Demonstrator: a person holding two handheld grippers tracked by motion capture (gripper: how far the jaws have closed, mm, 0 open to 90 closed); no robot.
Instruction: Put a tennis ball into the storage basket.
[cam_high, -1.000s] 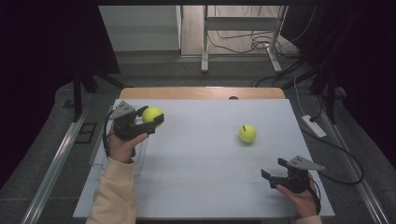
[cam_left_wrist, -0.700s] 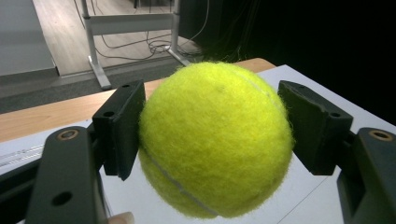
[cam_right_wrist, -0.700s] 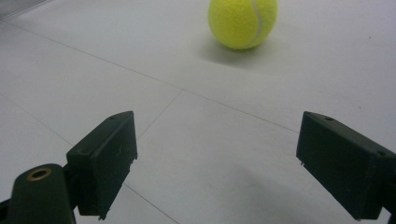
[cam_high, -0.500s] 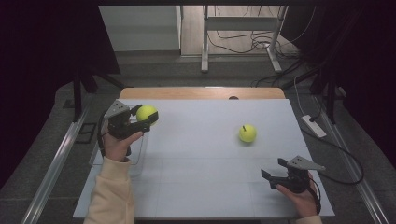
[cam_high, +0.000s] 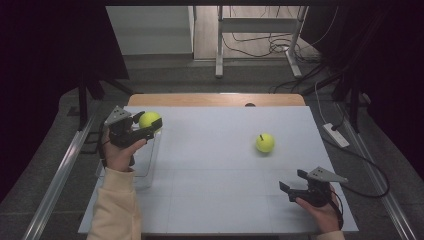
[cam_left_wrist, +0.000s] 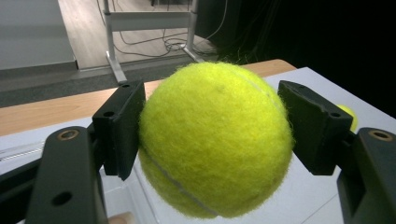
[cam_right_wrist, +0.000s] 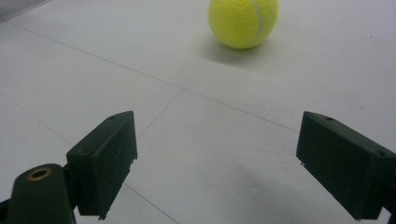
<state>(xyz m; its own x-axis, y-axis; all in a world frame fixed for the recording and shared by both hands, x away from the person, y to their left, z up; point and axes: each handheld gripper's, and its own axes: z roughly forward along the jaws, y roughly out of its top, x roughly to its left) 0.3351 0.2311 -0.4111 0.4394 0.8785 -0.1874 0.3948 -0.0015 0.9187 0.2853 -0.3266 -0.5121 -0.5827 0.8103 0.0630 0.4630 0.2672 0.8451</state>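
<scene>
A tennis ball (cam_left_wrist: 215, 140) sits squeezed between the two black jaws of the left gripper (cam_left_wrist: 212, 130), one pad pressed flat against each side of it, so the jaws are closed on the ball and hold it clear of the table (cam_high: 210, 200). In the high view this held ball (cam_high: 149, 120) is at the gripper's tip (cam_high: 148, 126), just above the rim of a clear plastic box (cam_high: 145, 170) that stands at the table's left edge, directly below the jaws. The person's left hand (cam_high: 119, 152) wraps the gripper body behind the jaws, with a cream sleeve (cam_high: 112, 210) running back from it.

A second tennis ball (cam_right_wrist: 243, 22) lies on the white table straight ahead of the right gripper (cam_right_wrist: 217, 161), well apart from its jaws and a little to the left of their centre line. Those jaws stand wide with nothing between them, low over the bare tabletop. In the high view the right gripper (cam_high: 294, 181) is near the table's near right corner, the right hand (cam_high: 320, 210) behind it, and the second ball (cam_high: 265, 143) rests beyond and to the left of its tips.
</scene>
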